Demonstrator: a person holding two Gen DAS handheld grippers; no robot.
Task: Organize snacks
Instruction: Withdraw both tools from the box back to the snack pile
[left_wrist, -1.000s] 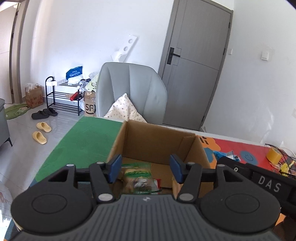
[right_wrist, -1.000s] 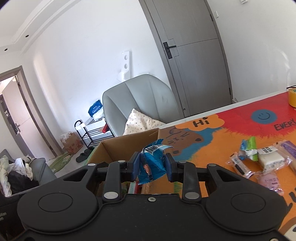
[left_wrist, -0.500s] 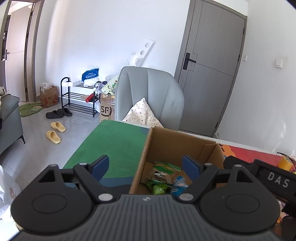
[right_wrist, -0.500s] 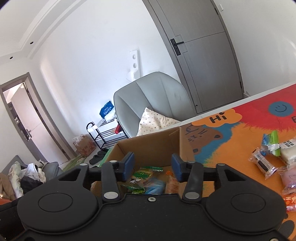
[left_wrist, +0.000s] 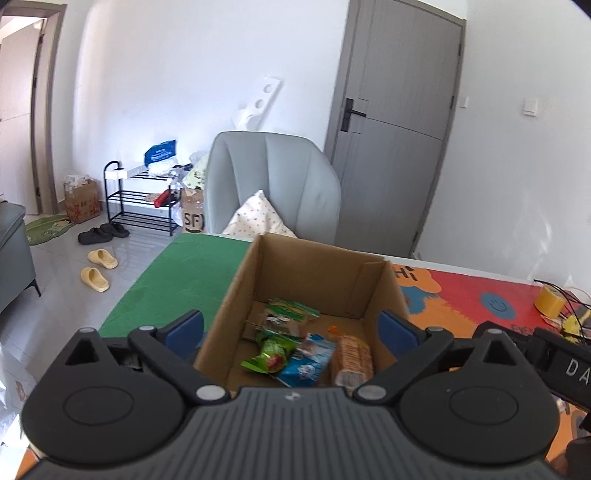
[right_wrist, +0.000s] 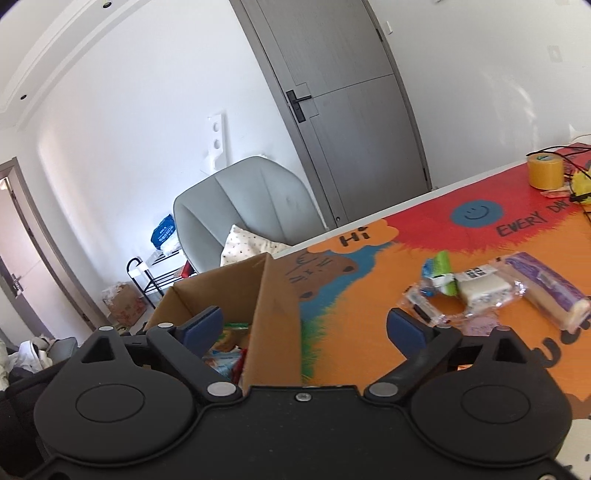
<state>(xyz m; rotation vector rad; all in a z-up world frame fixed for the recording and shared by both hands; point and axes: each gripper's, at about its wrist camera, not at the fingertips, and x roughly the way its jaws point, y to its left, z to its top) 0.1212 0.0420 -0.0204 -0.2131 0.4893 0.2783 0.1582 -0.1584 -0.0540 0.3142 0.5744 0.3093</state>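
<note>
Both grippers, left (left_wrist: 291, 326) and right (right_wrist: 304, 326), opening wide, empty; box (left_wrist: 314, 266) ahead collects snacks (left_wrist: 295, 354); loose packets (right_wrist: 480, 288) beyond right gripper await pickup

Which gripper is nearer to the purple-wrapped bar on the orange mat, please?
Right. The right gripper, jaws opening and empty, straddles the cardboard box wall beside the purple-wrapped bar; the left gripper hangs over the box.

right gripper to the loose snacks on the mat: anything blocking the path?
Nothing visible. The right gripper, jaws opening and empty, sits by the cardboard box wall. The loose snacks lie to its right on bare orange mat, with no object between.
</note>
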